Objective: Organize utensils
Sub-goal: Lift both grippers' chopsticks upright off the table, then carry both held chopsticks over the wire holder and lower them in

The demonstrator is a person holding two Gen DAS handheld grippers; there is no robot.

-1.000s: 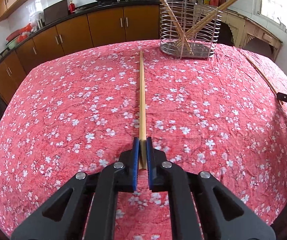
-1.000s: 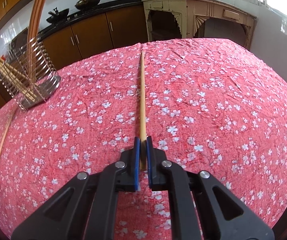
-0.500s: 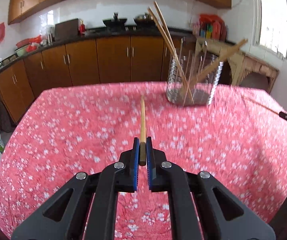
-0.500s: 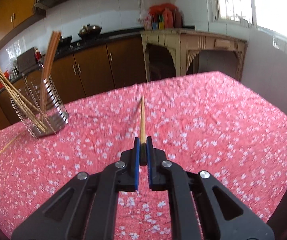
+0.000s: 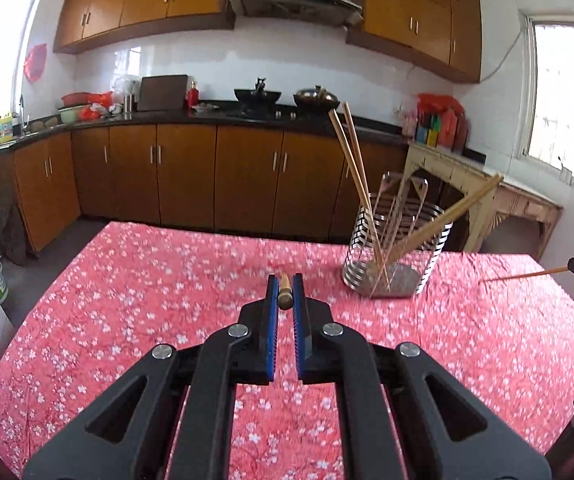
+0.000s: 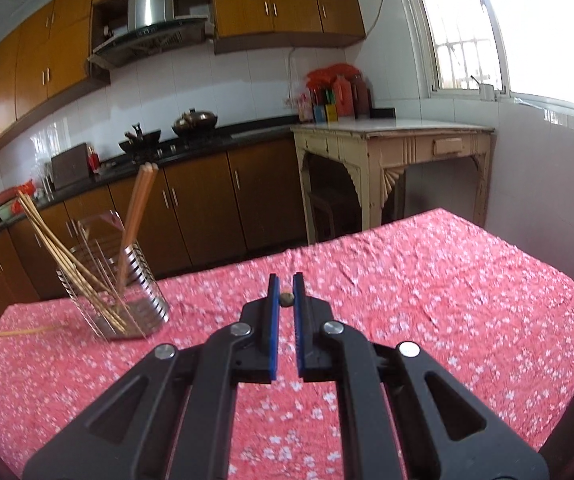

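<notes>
At frame centre in the left wrist view, the left gripper [image 5: 285,294] is clamping a wooden chopstick [image 5: 285,291] end-on between narrow blue pads, above the floral-clothed desk [image 5: 147,292]. To its right, the wire utensil holder [image 5: 397,252] is standing with chopsticks inside. The right gripper [image 6: 286,295] is likewise pinching another chopstick [image 6: 286,299] at centre frame.

The left gripper [image 5: 285,294] was raised above the worktop and pointed roughly level, its jaws closed on a chopstick [image 5: 285,291] seen nearly end-on between the blue pads. The right gripper [image 6: 286,296] was held likewise, lifted and level, jaws clamped on a second chopstick [image 6: 286,299] that showed only as a small round end. In the left wrist view the right gripper's tip appeared at the far right edge
</notes>
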